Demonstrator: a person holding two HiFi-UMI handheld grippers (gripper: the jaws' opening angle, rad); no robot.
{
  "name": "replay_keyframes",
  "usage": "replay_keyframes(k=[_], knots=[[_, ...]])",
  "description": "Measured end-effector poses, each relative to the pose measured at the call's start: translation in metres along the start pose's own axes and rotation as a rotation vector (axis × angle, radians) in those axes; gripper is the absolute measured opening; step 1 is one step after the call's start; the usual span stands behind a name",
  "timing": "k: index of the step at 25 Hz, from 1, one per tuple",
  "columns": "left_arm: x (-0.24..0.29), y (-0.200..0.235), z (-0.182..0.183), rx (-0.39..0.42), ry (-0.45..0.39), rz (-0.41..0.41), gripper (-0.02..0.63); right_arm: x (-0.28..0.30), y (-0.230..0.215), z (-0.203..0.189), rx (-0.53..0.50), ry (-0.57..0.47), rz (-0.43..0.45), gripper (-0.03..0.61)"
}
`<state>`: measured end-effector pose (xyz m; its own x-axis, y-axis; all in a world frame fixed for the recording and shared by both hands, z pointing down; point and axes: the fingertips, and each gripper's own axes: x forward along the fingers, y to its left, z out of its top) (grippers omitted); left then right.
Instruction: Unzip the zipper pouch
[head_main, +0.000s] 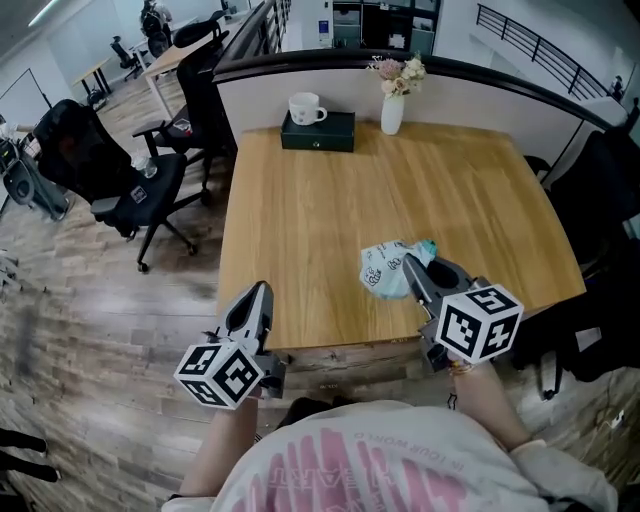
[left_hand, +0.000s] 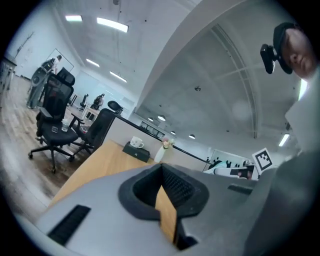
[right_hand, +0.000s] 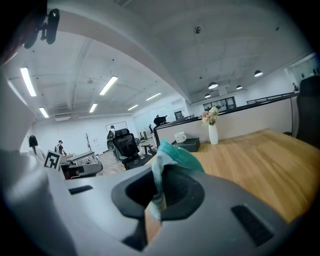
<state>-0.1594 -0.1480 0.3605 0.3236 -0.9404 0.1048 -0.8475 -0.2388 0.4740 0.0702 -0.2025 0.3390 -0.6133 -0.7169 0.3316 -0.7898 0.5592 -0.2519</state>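
The zipper pouch (head_main: 388, 268) is a crumpled white and teal thing lying on the wooden table (head_main: 330, 210) near its front right. My right gripper (head_main: 411, 264) reaches its right end and is shut on a teal fold of the pouch (right_hand: 172, 157), which rises up between the jaws in the right gripper view. My left gripper (head_main: 262, 290) hovers at the table's front edge, well to the left of the pouch. It is shut with nothing in it; in the left gripper view only bare wood shows through the slit between its closed jaws (left_hand: 163, 207).
At the table's far edge stand a dark box (head_main: 318, 131) with a white mug (head_main: 305, 107) on it and a white vase (head_main: 392, 112) of flowers. A low partition (head_main: 300, 95) runs behind the table. Black office chairs (head_main: 125, 185) stand to the left, dark bags (head_main: 600, 300) to the right.
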Motion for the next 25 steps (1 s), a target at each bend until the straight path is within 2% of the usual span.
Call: replay_keyframes(k=[2, 8, 13, 25], knots=[[0.003, -0.007, -0.003, 0.017, -0.006, 0.037, 0.002, -0.005, -0.013, 0.001, 0.003, -0.002, -0.004, 0.008], [0.016, -0.034, -0.024, 0.007, 0.006, 0.079, 0.003, -0.017, -0.045, -0.001, 0.004, 0.006, 0.008, 0.008], [0.018, -0.051, -0.036, 0.038, 0.006, 0.119, 0.002, -0.021, -0.063, -0.005, -0.005, 0.021, 0.03, 0.008], [0.027, -0.073, -0.065, -0.001, 0.015, 0.173, 0.002, -0.026, -0.091, -0.019, -0.008, 0.062, 0.093, 0.008]])
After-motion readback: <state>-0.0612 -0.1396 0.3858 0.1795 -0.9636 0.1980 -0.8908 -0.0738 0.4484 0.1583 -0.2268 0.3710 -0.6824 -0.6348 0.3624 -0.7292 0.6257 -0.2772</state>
